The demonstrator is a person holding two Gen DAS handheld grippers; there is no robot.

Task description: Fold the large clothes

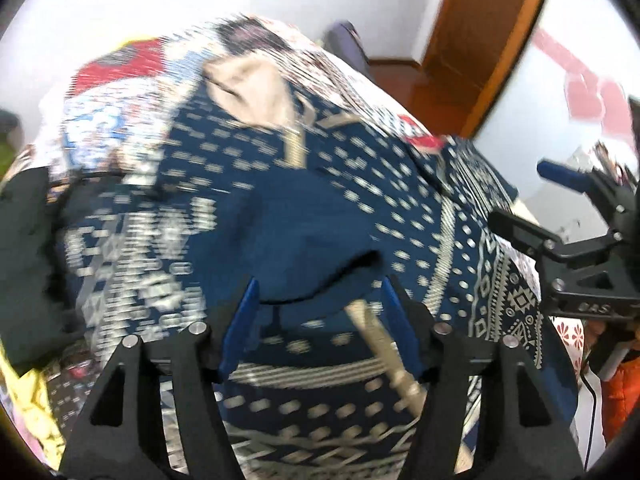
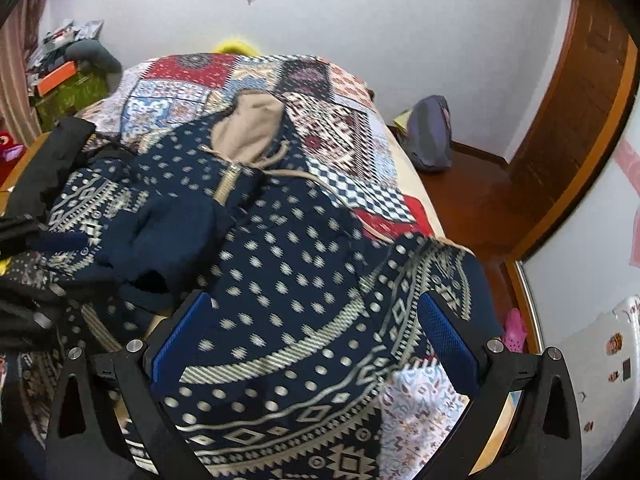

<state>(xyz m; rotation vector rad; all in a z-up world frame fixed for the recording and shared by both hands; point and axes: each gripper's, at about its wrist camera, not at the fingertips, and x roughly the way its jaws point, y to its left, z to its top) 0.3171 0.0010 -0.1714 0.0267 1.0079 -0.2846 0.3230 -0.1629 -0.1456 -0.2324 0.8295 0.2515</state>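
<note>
A black garment (image 2: 48, 168) lies at the bed's left edge. The navy patterned jacket (image 2: 288, 248) is spread over the quilt (image 2: 340, 128) on the bed. The left tongs (image 1: 320, 312) stand spread above its folded sleeve (image 1: 304, 236), gripping nothing. The right tongs (image 2: 316, 332) are spread wide over the hem, nothing pinched.

Matt woven-looking cloth jacket (image 2: 288, 240) on patchwork bedspread (image 2: 332, 128); glossy wooden floor (image 2: 472, 196), seemingly varnished.
</note>
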